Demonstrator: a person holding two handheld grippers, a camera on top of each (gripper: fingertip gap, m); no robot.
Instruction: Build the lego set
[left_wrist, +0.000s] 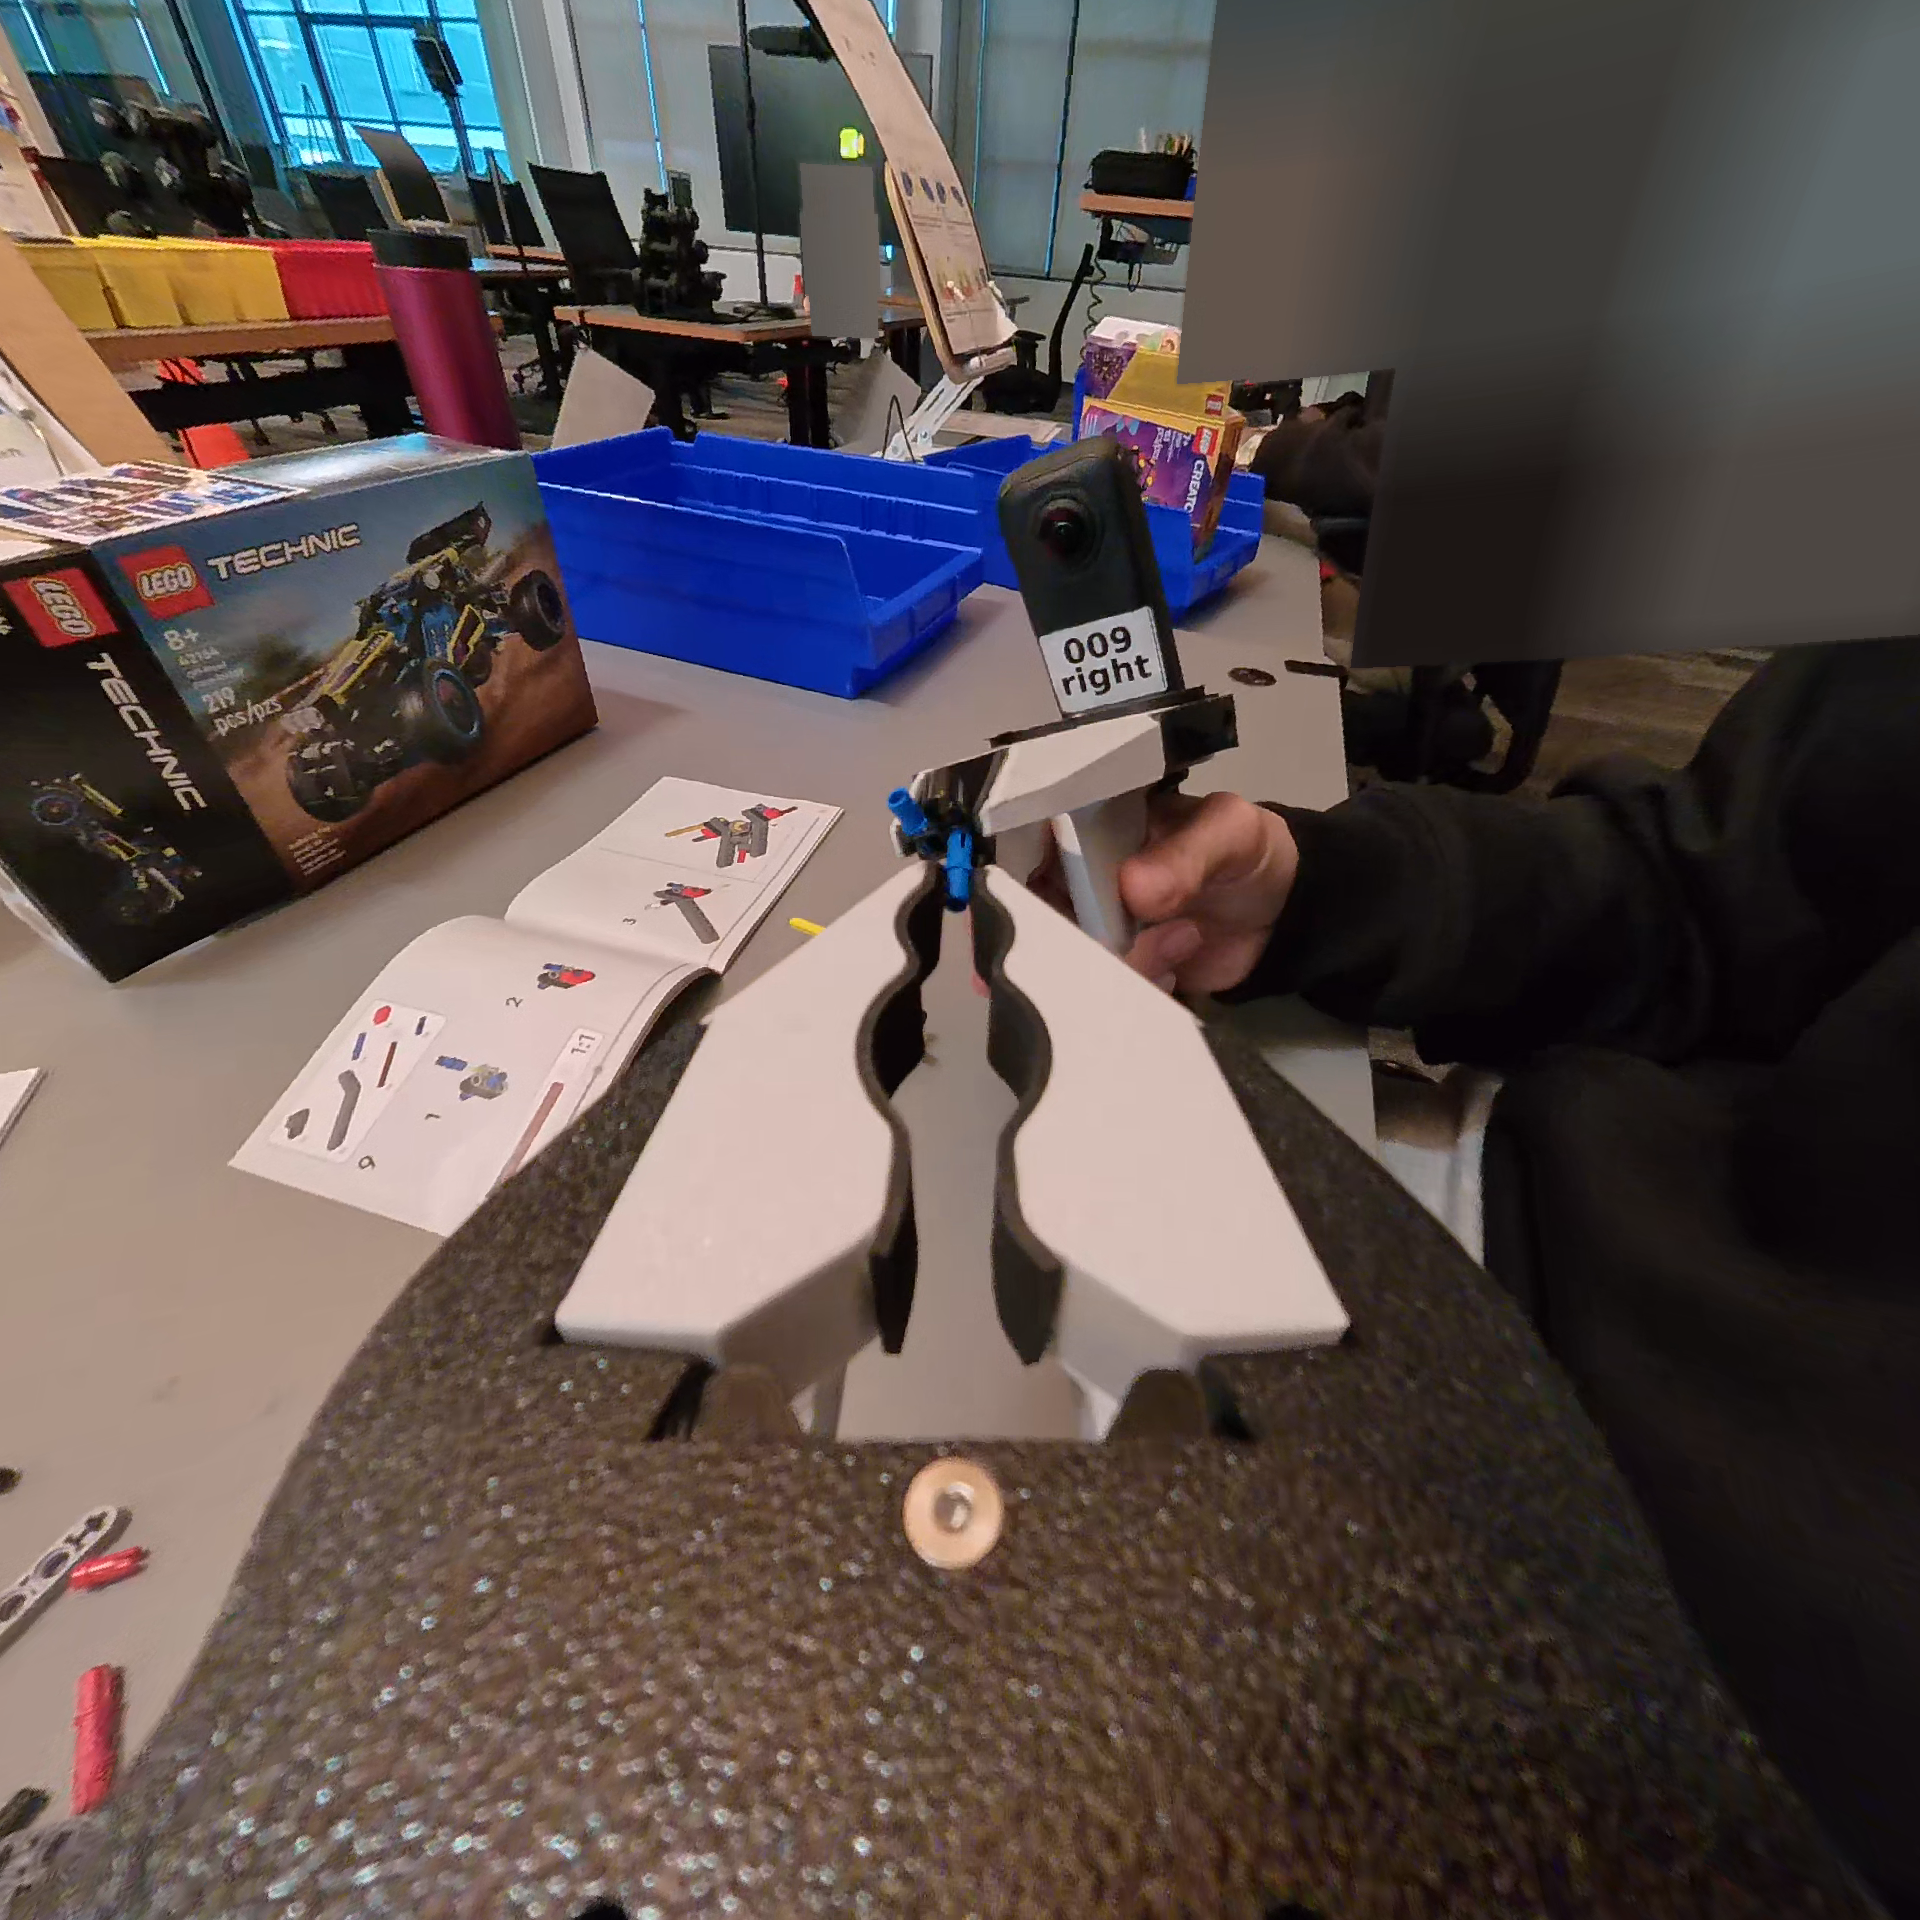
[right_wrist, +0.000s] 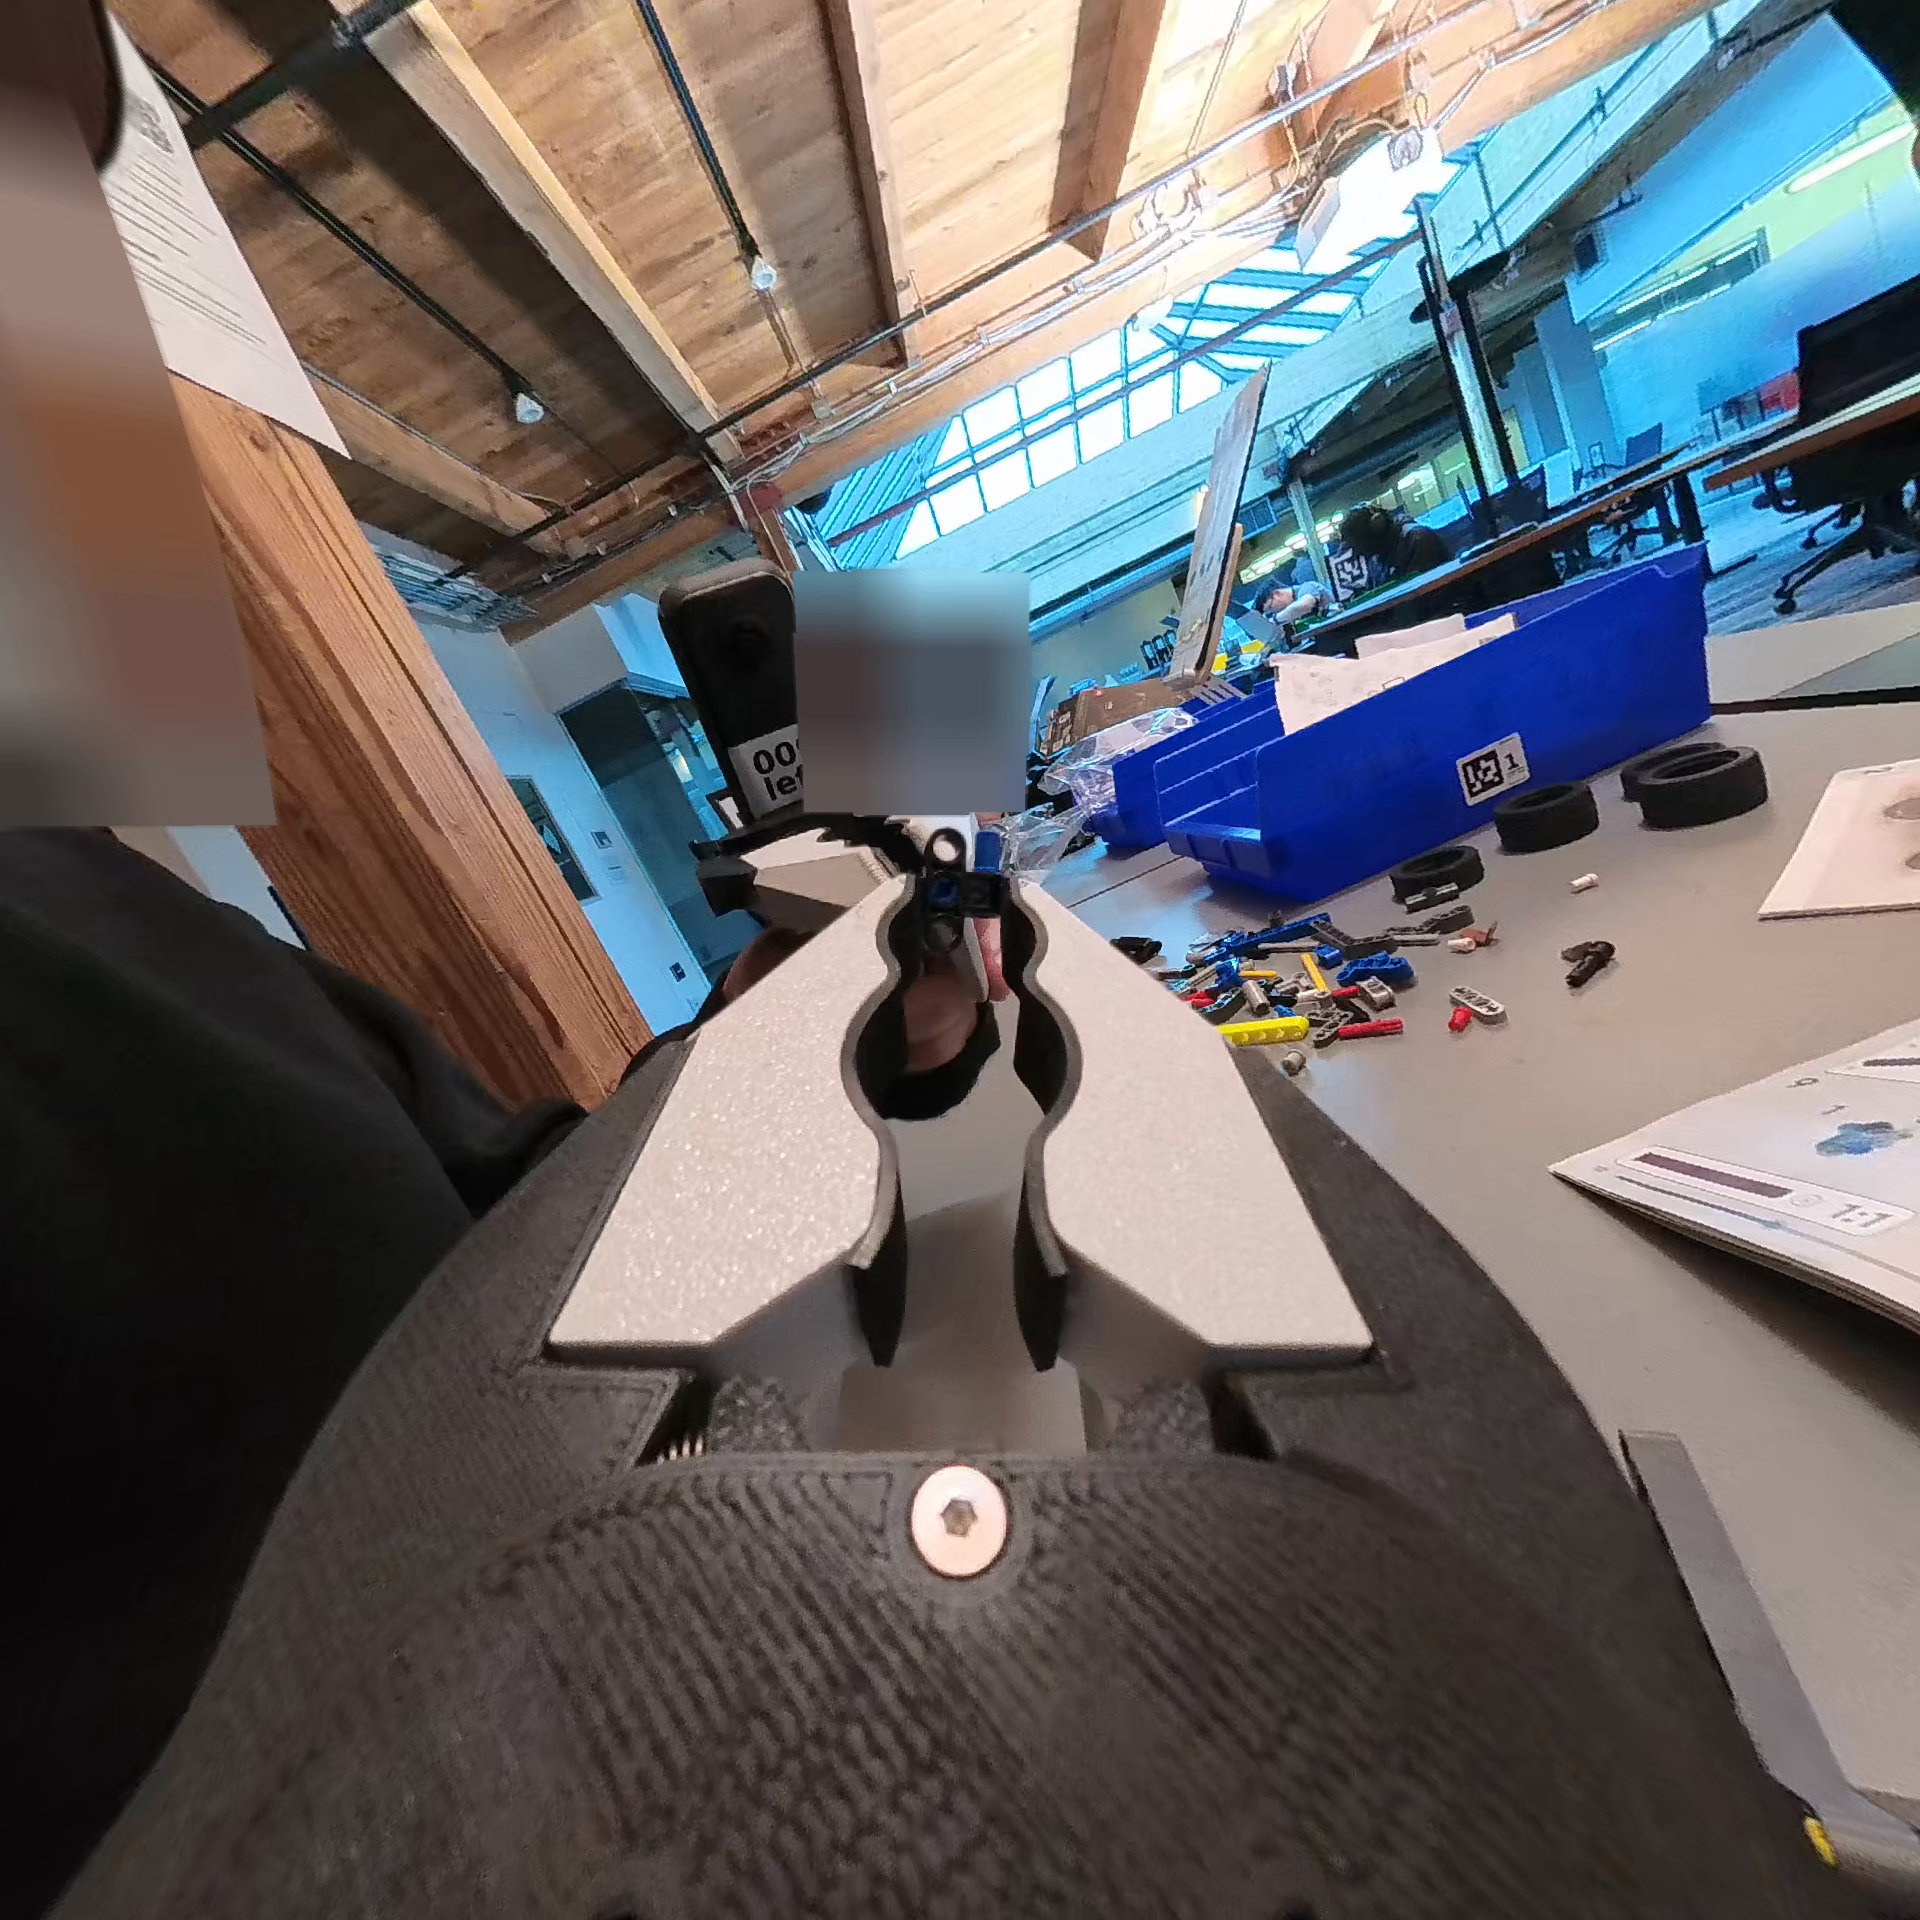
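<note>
Pin (left_wrist: 957, 862) and beam (right_wrist: 943, 902) meet up above the desk (left_wrist: 312, 1299), my left claw (left_wrist: 957, 902) pinching the pin, my right claw (right_wrist: 951, 914) pinching the beam, so I should push straight and slow.

Wooden ceiling beams (right_wrist: 873, 156), large windows (left_wrist: 343, 73), distant desks (left_wrist: 675, 322).

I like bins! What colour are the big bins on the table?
The bins are bright blue, best seen in the left wrist view.
</note>
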